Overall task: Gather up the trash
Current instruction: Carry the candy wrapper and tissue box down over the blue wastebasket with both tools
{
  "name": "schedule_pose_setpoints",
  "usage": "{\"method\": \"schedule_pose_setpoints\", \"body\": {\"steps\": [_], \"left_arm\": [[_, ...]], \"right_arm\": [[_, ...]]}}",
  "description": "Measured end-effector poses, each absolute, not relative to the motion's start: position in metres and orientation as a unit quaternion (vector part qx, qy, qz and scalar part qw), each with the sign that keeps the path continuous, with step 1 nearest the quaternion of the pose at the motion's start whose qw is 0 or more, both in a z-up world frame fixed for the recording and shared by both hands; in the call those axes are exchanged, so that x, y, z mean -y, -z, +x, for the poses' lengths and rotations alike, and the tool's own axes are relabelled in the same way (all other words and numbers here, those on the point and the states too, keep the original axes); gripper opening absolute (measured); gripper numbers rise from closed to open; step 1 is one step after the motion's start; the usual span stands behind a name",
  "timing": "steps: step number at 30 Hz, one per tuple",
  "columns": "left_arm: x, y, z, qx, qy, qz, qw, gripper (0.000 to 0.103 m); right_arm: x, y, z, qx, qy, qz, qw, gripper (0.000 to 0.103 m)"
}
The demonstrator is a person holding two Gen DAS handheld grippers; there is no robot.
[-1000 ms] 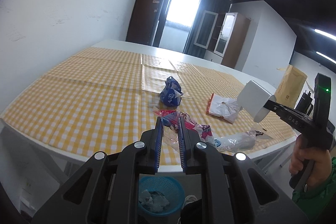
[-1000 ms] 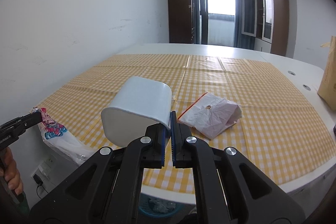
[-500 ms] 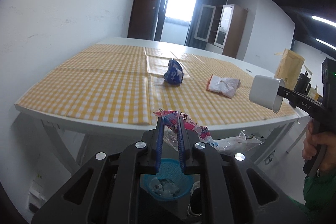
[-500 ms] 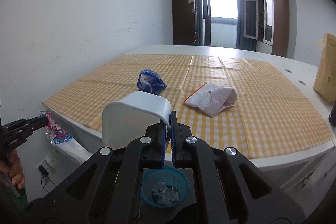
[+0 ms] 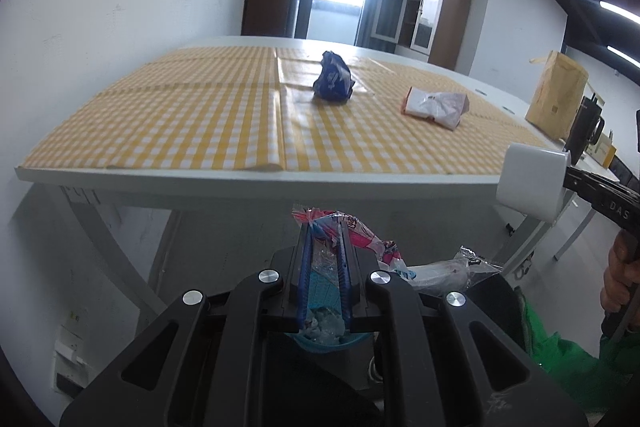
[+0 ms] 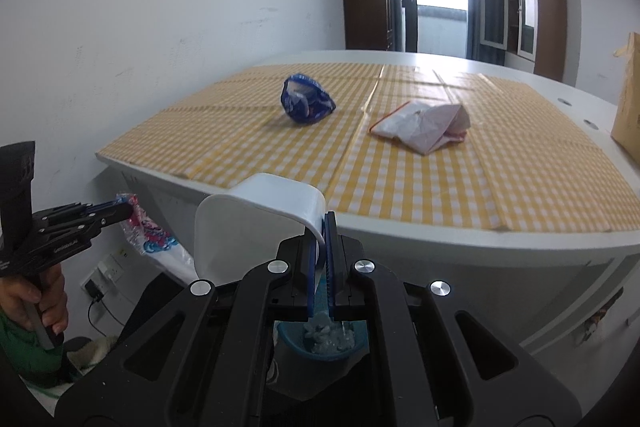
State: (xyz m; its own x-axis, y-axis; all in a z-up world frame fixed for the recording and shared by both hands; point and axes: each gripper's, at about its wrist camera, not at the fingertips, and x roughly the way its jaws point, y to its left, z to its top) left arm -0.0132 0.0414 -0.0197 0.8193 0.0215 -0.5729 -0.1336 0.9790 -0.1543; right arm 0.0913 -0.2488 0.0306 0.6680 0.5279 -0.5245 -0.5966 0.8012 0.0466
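Note:
My left gripper [image 5: 325,231] is shut on a pink and clear plastic wrapper [image 5: 372,247] and holds it off the table's front edge, above a blue basket bin [image 5: 320,331] on the floor. My right gripper [image 6: 325,223] is shut on the rim of a white paper cup [image 6: 256,227], also off the edge above the bin [image 6: 320,343]. A crumpled blue wrapper [image 5: 334,83] and a white plastic bag [image 5: 436,103] lie on the yellow checked table [image 5: 180,119]. The cup [image 5: 532,183] shows at the right of the left wrist view.
A brown paper bag [image 5: 558,95] stands at the table's far right. White table legs [image 5: 108,247] run below the edge. A wall socket [image 6: 110,267] with a plugged cable sits low on the left wall. Cabinets and a door stand at the back.
Both grippers have drawn back off the table and dropped lower, carrying the wrapper and the cup. The blue bin now lies right below both.

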Motion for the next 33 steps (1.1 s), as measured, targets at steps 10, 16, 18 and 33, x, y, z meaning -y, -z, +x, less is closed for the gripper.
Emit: {"method": "schedule_pose_setpoints", "body": {"steps": [10, 16, 18, 33], "left_arm": [[-0.035, 0.065, 0.007, -0.344, -0.05, -0.088, 0.933, 0.011], [-0.04, 0.099, 0.02, -0.375, -0.065, -0.092, 0.92, 0.01], [-0.044, 0.106, 0.024, -0.379, -0.07, -0.096, 0.918, 0.009], [-0.047, 0.175, 0.077, -0.442, -0.103, -0.068, 0.888, 0.009]], "right_arm": [[0.247, 0.024, 0.099, -0.322, -0.317, -0.064, 0.89, 0.003], [0.238, 0.06, 0.114, -0.356, -0.311, -0.069, 0.878, 0.003], [0.234, 0.073, 0.121, -0.369, -0.308, -0.071, 0.874, 0.003], [0.203, 0.173, 0.165, -0.462, -0.294, -0.08, 0.833, 0.003]]}}
